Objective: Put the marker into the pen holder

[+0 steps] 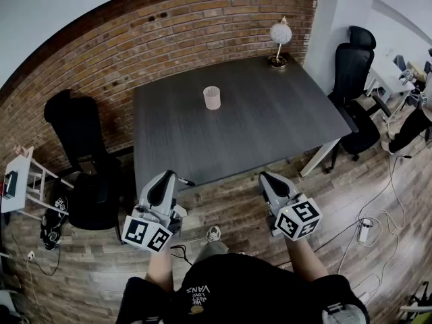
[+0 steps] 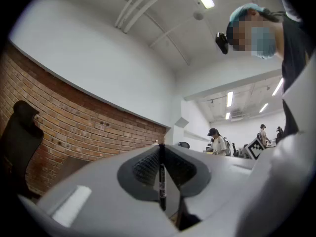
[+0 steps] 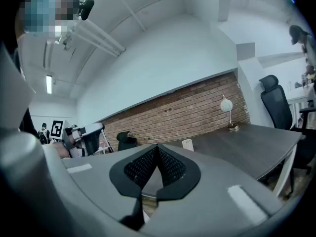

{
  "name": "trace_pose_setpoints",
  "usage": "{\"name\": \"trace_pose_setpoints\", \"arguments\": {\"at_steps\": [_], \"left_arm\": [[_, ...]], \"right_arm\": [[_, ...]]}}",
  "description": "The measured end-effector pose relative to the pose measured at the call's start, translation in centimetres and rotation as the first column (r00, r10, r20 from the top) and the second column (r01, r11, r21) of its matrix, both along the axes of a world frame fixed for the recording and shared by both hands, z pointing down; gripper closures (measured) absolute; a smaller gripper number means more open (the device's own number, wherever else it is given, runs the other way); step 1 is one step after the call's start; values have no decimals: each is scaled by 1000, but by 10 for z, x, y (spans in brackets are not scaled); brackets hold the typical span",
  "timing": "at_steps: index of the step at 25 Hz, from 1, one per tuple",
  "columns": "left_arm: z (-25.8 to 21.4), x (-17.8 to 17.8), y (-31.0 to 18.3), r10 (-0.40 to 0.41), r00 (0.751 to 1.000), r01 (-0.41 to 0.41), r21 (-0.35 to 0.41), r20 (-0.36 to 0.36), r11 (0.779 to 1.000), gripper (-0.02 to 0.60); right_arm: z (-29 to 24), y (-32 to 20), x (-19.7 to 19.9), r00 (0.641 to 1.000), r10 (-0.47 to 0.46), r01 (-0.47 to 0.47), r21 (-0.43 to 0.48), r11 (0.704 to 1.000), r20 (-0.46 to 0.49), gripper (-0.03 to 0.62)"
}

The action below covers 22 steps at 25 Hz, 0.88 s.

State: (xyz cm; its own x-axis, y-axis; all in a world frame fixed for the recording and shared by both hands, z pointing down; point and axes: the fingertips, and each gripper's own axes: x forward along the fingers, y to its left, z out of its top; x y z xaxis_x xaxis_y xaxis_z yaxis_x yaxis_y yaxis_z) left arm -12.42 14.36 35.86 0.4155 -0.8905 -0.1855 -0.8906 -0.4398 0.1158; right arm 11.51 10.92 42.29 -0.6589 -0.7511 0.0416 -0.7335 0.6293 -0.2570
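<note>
A black marker point(image 2: 162, 181) stands upright between the pads of my left gripper point(image 2: 161, 148), which is shut on it. In the head view the marker's end point(image 1: 187, 181) pokes out to the right of the left gripper point(image 1: 167, 178), just at the near edge of the dark table point(image 1: 270, 120). The pen holder point(image 1: 212, 98), a pale mesh cup, stands upright at the table's middle, well beyond both grippers. My right gripper point(image 1: 267, 179) hovers off the near edge with its jaws shut on nothing point(image 3: 158, 149). In the right gripper view the pen holder point(image 3: 187, 144) shows straight ahead.
A globe desk lamp point(image 1: 280, 36) stands at the table's far right corner. A black office chair point(image 1: 77, 130) sits at the table's left and another point(image 1: 356, 66) at its right. A white stool point(image 1: 20, 181) and cables point(image 1: 368, 228) lie on the wooden floor.
</note>
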Motion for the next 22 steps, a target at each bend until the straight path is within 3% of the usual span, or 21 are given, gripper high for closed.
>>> {"name": "trace_pose_setpoints", "arguments": {"at_steps": [9,22], "left_arm": [[13,-2,-22,7,1000,-7,-23,-3,1000,503],[33,-38,-142,89,996,-90,-48,-33,995,503]], "right_arm": [[4,-17,-6,999,-9,9,5,1000,51,597],[2,-123,-45,998,51,-52,3,999,26,599]]}}
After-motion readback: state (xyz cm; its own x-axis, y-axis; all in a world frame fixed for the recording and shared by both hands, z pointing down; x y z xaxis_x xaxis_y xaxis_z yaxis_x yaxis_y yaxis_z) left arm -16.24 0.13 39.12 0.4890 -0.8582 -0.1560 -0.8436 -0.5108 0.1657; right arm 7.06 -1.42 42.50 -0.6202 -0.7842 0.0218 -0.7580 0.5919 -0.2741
